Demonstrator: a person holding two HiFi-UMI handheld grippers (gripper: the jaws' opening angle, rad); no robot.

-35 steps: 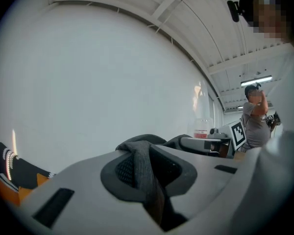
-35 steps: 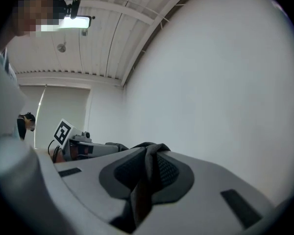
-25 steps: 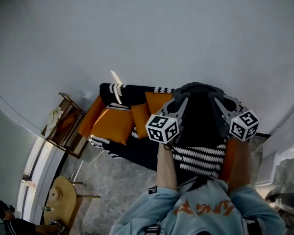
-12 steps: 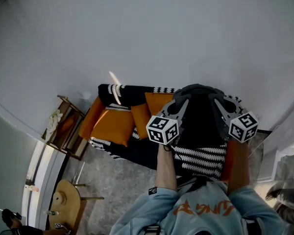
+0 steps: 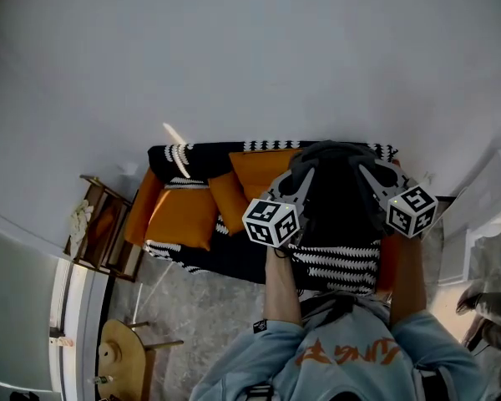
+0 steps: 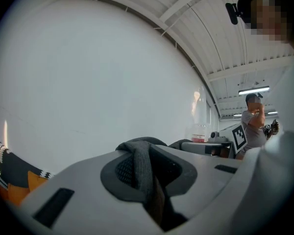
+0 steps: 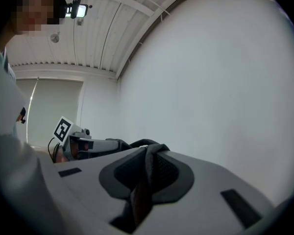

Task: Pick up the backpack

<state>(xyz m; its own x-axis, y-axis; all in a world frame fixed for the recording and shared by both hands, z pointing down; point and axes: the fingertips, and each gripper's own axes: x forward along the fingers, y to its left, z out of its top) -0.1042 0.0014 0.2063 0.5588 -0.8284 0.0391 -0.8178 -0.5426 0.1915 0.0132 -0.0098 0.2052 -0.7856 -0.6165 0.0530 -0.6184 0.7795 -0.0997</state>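
Basically, backdrop first: orange sofa (image 5: 179, 215) with a black-and-white striped throw (image 5: 338, 261), set against a pale wall. Black backpack (image 5: 342, 203) up in front of the sofa's right half, slung between both claws; cannot tell whether its bottom touches the seat. Probably soft and floppy with a saggy body, moderate weight, not fragile, fabric not slippery. Best taken by the straps or top handle, not by a slack panel. Left gripper (image 5: 303, 182) nearly closed, dark pads pinching a grey webbing strap (image 6: 143, 173). Right gripper (image 5: 369, 176) likewise clamped, on a second grey strap (image 7: 148, 175) folded between its pads. Both grips look secure, straps seated deep in the jaws, nothing else touched.
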